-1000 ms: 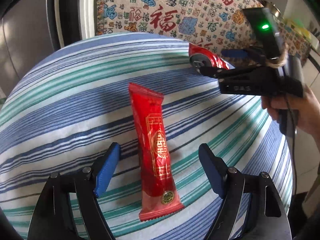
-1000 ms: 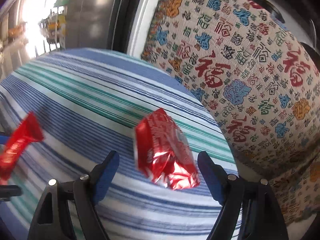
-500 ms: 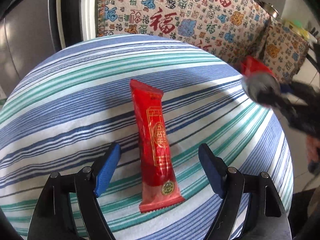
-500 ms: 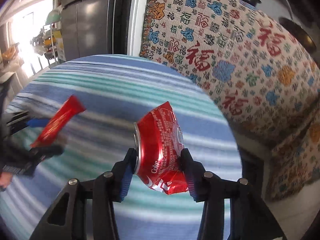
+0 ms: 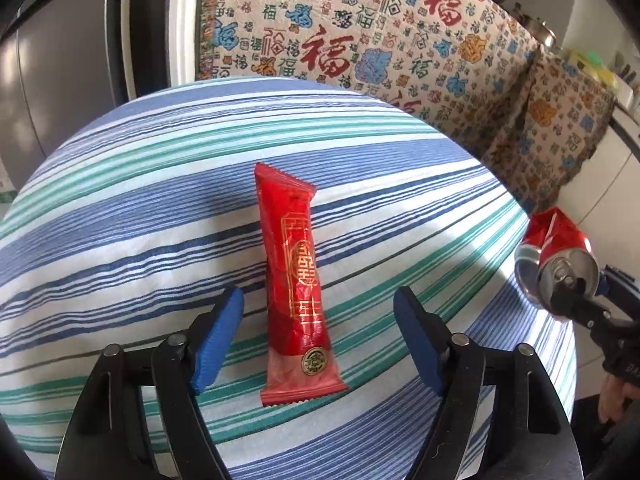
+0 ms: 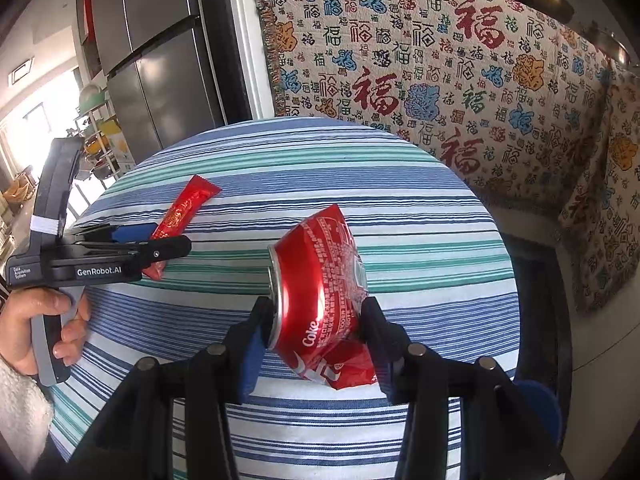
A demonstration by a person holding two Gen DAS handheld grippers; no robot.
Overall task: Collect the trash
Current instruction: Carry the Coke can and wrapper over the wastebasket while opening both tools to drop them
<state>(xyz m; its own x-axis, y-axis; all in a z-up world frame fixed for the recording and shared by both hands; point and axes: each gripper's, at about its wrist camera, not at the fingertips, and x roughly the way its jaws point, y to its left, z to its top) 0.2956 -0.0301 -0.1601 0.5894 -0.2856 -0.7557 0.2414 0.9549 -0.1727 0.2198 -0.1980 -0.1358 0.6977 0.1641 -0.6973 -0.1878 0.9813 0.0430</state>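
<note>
A long red snack wrapper lies on the striped tablecloth. My left gripper is open, its blue pads on either side of the wrapper's near half, not touching it. My right gripper is shut on a crushed red Coke can and holds it lifted above the table's right side. The can shows at the right edge of the left wrist view, beyond the table rim. The wrapper and the left gripper show at the left of the right wrist view.
A patterned cloth with red characters covers furniture behind the table. A steel fridge stands at the back left. A blue round object sits low beyond the table's right rim.
My right gripper closed on the can, lifted it and carried it right and back toward the table's right edge. The left gripper and wrapper stayed put.
</note>
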